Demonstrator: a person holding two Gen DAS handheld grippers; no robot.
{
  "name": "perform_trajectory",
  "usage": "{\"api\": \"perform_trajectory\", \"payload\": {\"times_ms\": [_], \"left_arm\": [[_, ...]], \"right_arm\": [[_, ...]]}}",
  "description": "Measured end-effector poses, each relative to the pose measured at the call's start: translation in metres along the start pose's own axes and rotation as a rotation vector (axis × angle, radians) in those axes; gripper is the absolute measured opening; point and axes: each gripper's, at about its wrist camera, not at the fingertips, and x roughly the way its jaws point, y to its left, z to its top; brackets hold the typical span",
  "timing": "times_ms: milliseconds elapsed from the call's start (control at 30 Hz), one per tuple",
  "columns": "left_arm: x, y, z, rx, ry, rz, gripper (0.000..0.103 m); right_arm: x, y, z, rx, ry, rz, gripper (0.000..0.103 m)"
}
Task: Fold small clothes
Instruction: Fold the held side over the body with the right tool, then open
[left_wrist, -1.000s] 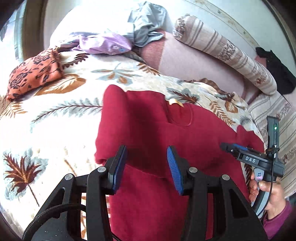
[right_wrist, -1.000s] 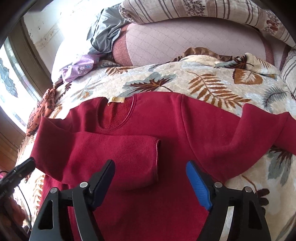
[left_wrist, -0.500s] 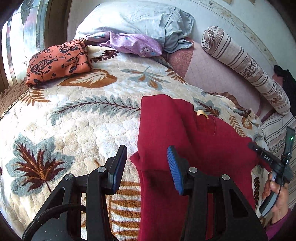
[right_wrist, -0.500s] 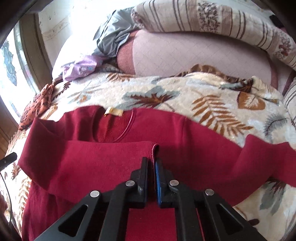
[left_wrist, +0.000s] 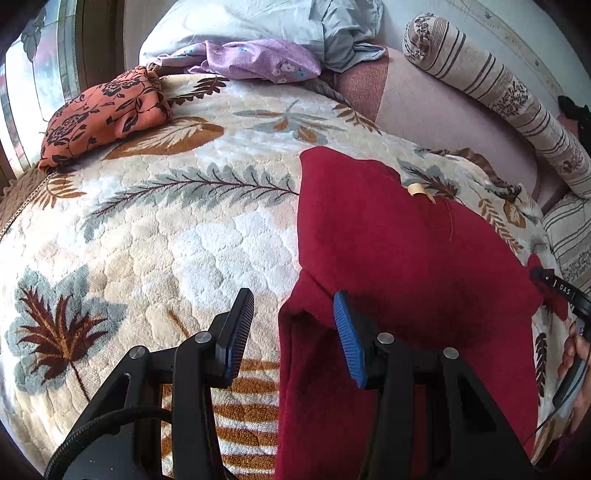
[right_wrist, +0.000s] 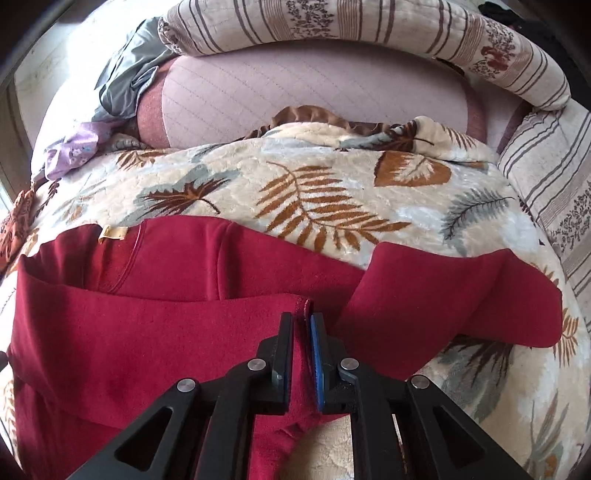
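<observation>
Now right claw (right_wrist: 303, 321) pinching red sweater (right_wrist: 155, 332) cuff; left claw (left_wrist: 293, 314) spread.

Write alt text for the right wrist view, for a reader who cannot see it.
The right gripper is shut on the cuff of a dark red sweater, whose sleeve lies folded across its chest. The sweater lies on a cream leaf-print blanket, its other sleeve spread right, with a striped bolster behind.
</observation>
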Motion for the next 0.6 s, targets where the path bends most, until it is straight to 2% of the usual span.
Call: {"api": "perform_trajectory", "payload": {"times_ms": [33,100,133,167,233,333,433,533,567,600], "left_arm": [[0.001,-0.001,0.001,0.007,-0.003,0.012,0.045],[0.006,-0.001,0.001,0.015,-0.005,0.055,0.045],[0.009,0.002,0.0,0.006,0.002,0.067,0.045],[0.013,0.006,-0.001,-0.009,0.011,0.073,0.045],[0.018,0.012,-0.005,-0.035,0.024,0.068,0.045],[0.021,0.016,-0.01,-0.04,0.024,0.052,0.045],[0.022,0.017,-0.012,-0.042,0.014,0.039,0.048],[0.024,0.022,-0.012,-0.056,0.013,0.01,0.048],[0.024,0.023,-0.012,-0.06,0.013,0.0,0.048],[0.024,0.024,-0.011,-0.063,0.013,-0.008,0.048]], "right_arm": [[-0.007,0.004,0.001,0.004,-0.025,0.003,0.019],[-0.024,0.018,0.002,0.007,-0.085,0.063,0.06],[-0.03,0.03,0.002,-0.006,-0.107,0.118,0.063],[-0.034,0.043,0.003,-0.034,-0.114,0.186,0.063],[-0.034,0.083,0.005,-0.131,-0.074,0.336,0.063],[-0.033,0.142,0.01,-0.225,-0.054,0.488,0.063],[-0.03,0.201,0.02,-0.341,-0.076,0.544,0.063],[-0.011,0.255,0.025,-0.461,-0.05,0.525,0.063],[0.001,0.266,0.025,-0.48,-0.021,0.516,0.051],[0.014,0.277,0.025,-0.499,0.015,0.52,0.021]]}}
